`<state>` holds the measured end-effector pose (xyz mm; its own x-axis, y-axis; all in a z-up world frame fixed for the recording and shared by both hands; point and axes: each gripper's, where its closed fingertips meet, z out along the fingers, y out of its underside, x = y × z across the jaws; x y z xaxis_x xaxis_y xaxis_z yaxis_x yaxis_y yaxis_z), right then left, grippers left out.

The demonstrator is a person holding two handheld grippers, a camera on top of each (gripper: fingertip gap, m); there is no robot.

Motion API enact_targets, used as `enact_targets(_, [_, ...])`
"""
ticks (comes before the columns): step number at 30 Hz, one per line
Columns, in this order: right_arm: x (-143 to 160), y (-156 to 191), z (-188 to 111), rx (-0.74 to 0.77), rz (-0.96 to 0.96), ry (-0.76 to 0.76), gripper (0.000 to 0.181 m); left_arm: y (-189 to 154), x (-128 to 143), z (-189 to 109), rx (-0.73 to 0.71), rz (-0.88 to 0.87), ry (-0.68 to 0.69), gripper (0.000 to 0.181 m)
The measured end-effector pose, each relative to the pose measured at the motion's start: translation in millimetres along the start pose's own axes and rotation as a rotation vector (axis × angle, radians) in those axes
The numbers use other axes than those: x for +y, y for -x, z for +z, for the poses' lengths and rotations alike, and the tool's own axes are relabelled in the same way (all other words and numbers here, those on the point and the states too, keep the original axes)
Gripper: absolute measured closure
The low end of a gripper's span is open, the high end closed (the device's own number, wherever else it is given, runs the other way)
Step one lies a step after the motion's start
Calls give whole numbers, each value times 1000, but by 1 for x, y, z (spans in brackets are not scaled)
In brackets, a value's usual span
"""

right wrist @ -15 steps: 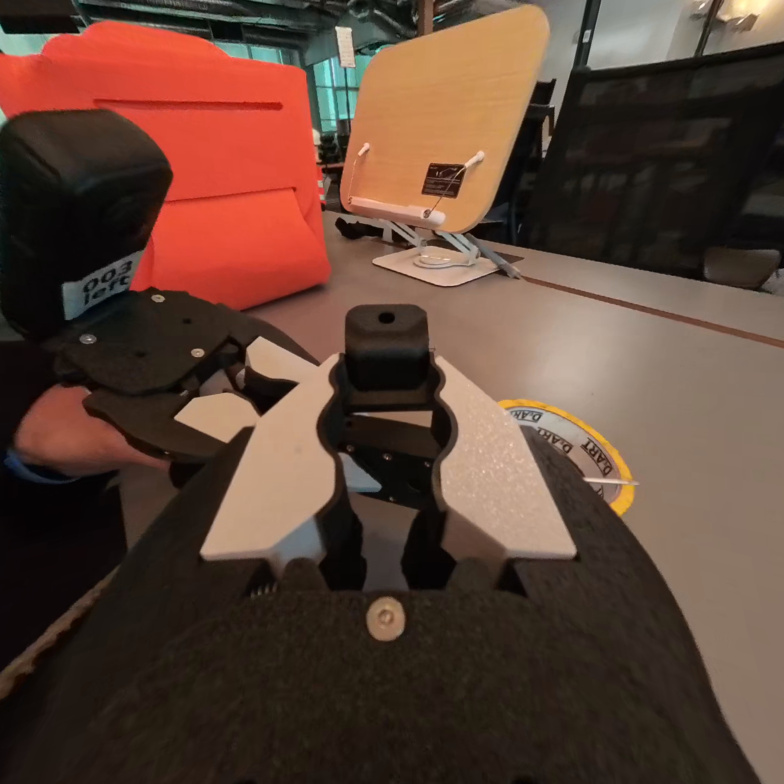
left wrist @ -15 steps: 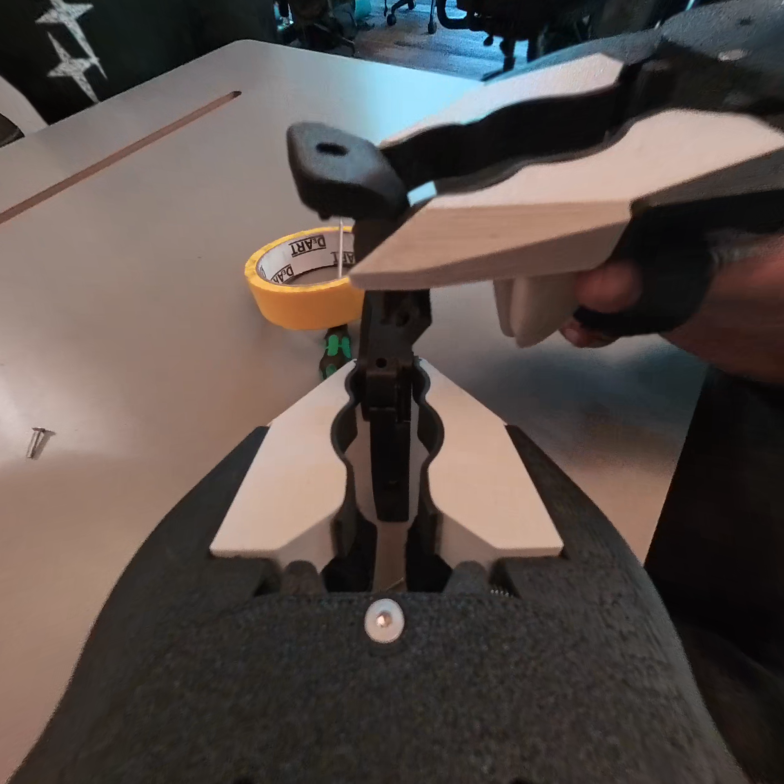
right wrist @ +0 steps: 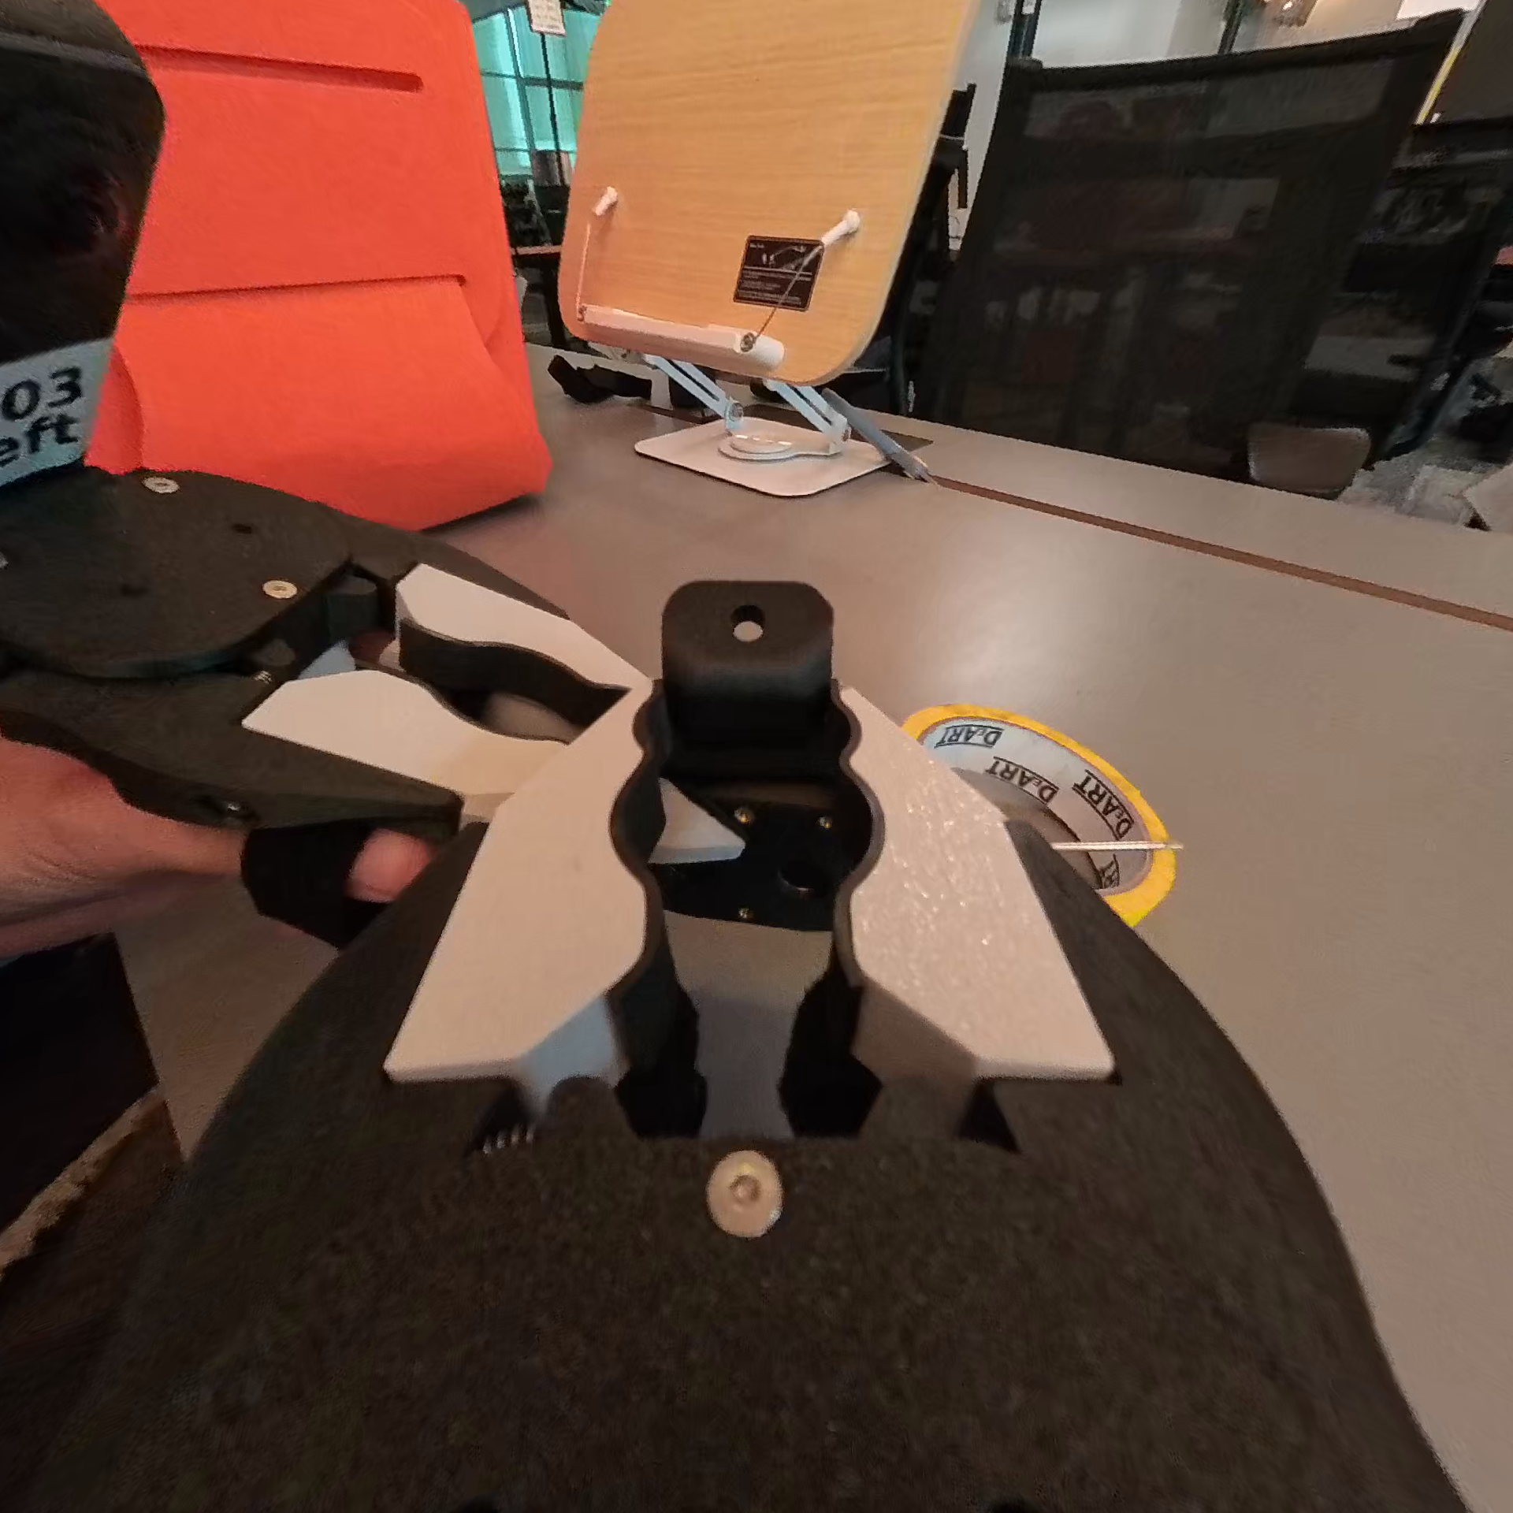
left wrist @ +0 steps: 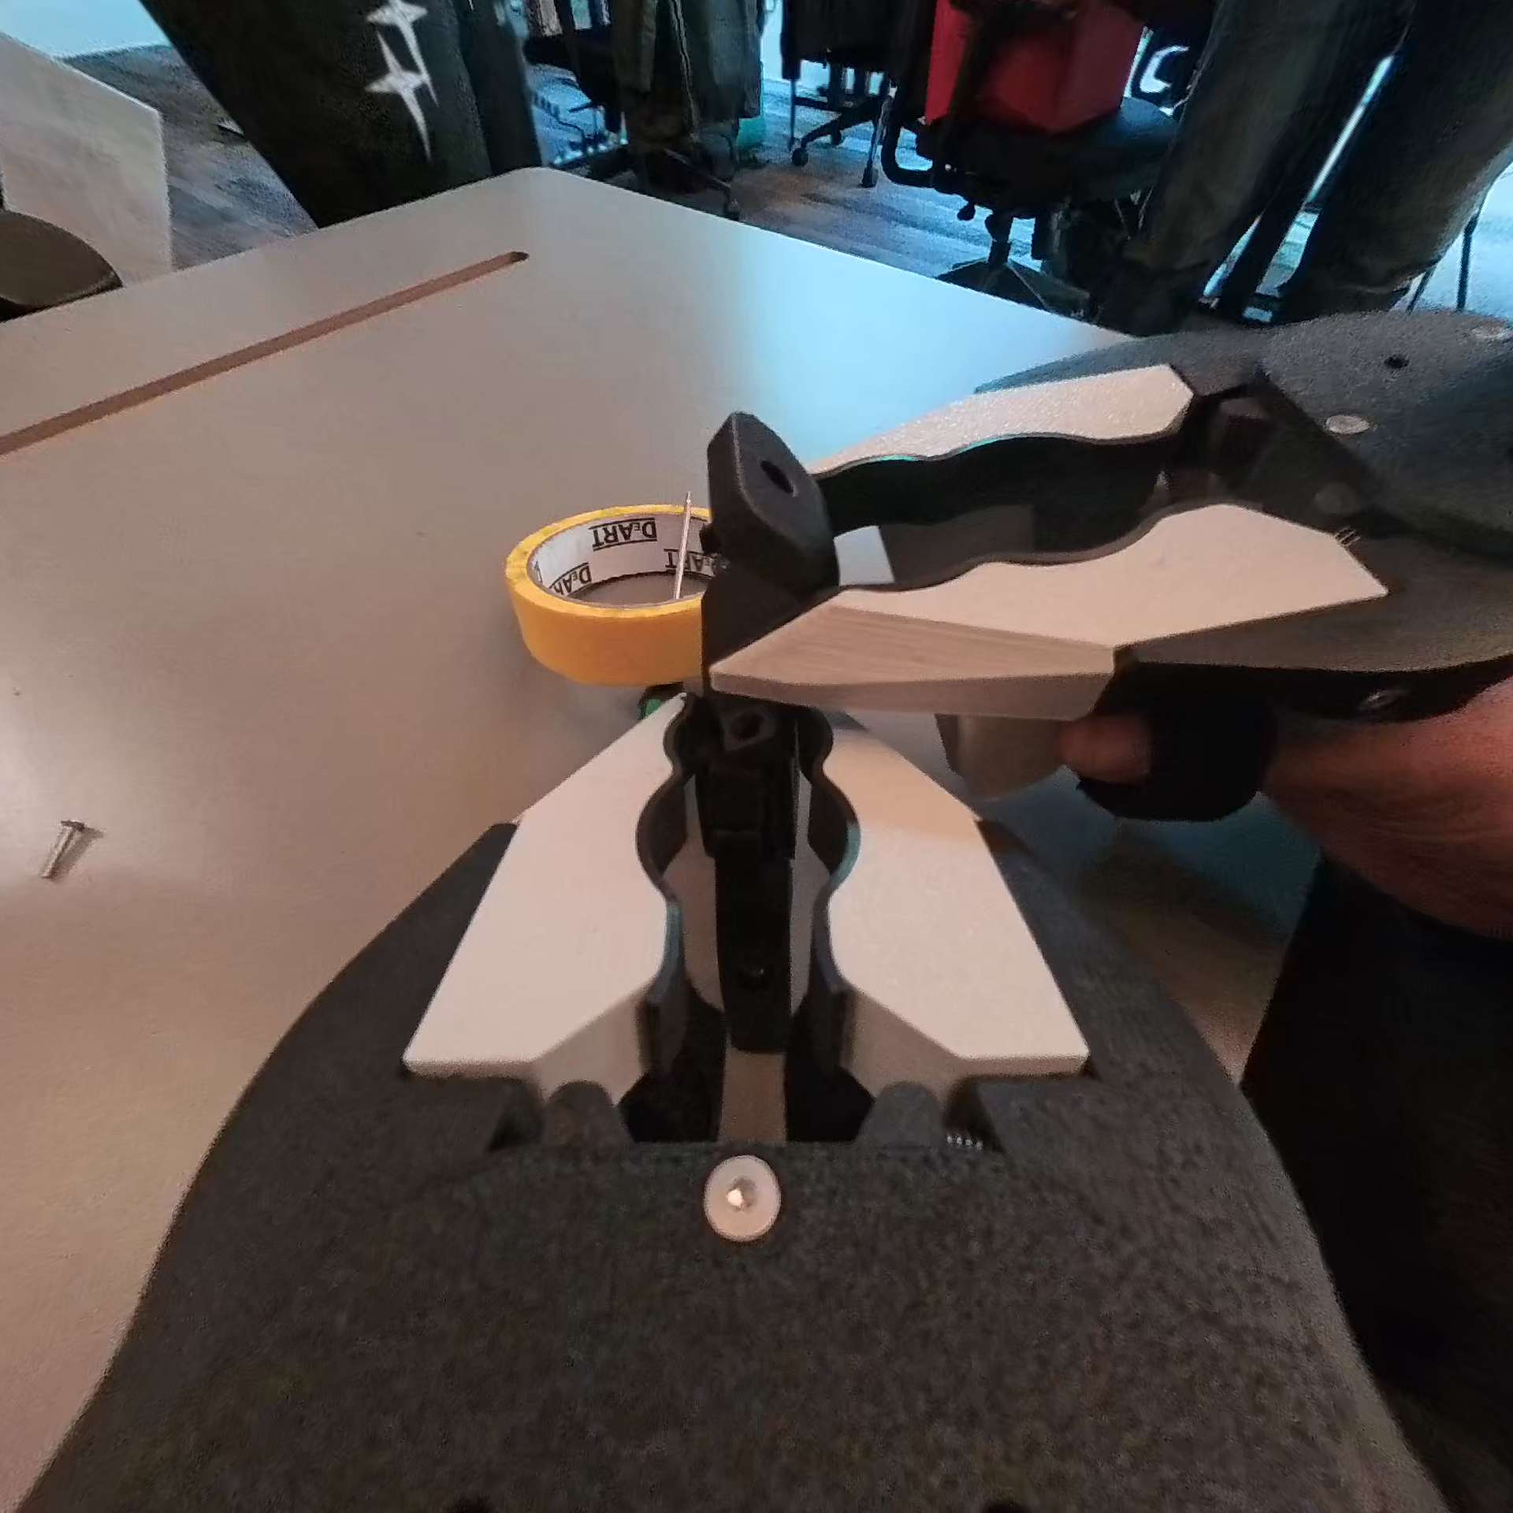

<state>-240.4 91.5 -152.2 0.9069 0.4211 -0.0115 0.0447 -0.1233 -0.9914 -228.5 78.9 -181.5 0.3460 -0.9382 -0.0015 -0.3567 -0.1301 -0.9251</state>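
Left wrist view: the left gripper (left wrist: 747, 737) has its fingers closed on a black plastic part (left wrist: 749, 827), a narrow upright bracket held between the wavy black pads. The right gripper (left wrist: 757, 573) enters from the right, crossing above the left fingertips, and is clamped on the knob-shaped upper end of the same black assembly; a hand (left wrist: 1351, 786) holds its trigger. Just behind both grippers a roll of yellow tape (left wrist: 602, 618) lies flat on the grey table (left wrist: 286, 573), with a thin metal pin (left wrist: 684, 544) resting across its rim. A small screw (left wrist: 64, 847) lies well apart at the left, and a dark slot (left wrist: 262, 348) runs across the far tabletop. Right wrist view: the right gripper (right wrist: 747, 704) is closed on the black plastic part (right wrist: 747, 647), whose holed block protrudes past the fingertips. The left gripper (right wrist: 573, 712) meets it from the left. The tape roll (right wrist: 1056, 786) lies just right of the fingers. Beyond stand a wooden book stand (right wrist: 753, 188) and an orange cushion (right wrist: 311, 270).
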Motion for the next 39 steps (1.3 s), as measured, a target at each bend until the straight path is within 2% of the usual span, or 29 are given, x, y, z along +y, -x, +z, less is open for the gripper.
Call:
enact_targets(3, [2, 1, 0, 18, -3, 50, 145, 0, -5, -1, -11, 11, -34, 158])
enact_targets(11, [8, -3, -7, 30, 19, 99, 145, -7, -3, 2, 5, 88, -11, 158])
enact_targets(14, [7, -1, -11, -18, 25, 103, 144, -10, -4, 2, 12, 124, 3, 159])
enact_targets(17, [6, -1, -19, -141, 17, 117, 134, -12, -5, 1, 12, 165, 8, 159])
enact_targets(19, [-1, 6, -31, -351, -50, 95, 129, -14, -6, 1, 9, 193, 9, 159])
enact_targets(22, [11, 3, -56, -657, -79, 273, 121, -18, -6, -1, 9, 261, 7, 159])
enact_targets(25, [12, -15, -54, -757, -238, 399, 113, -23, -6, -1, 23, 296, 14, 159])
enact_targets(28, [13, -6, -46, -886, -371, 536, 121, -25, -7, 0, 16, 325, 16, 159])
enact_targets(31, [25, 2, -43, -981, -513, 678, 138, -29, -7, -1, 6, 387, 26, 159])
enact_targets(32, [30, 2, -43, -998, -547, 708, 138, -30, -7, -1, 0, 409, 30, 159])
enact_targets(35, [38, 0, -47, -1023, -587, 752, 145, -35, -7, 0, 1, 446, 32, 159])
enact_targets(36, [38, -2, -46, -1013, -611, 743, 158, -39, -7, 0, 21, 452, 25, 159])
enact_targets(39, [39, -5, -46, -993, -631, 729, 160, -39, -7, 0, 16, 399, 27, 158])
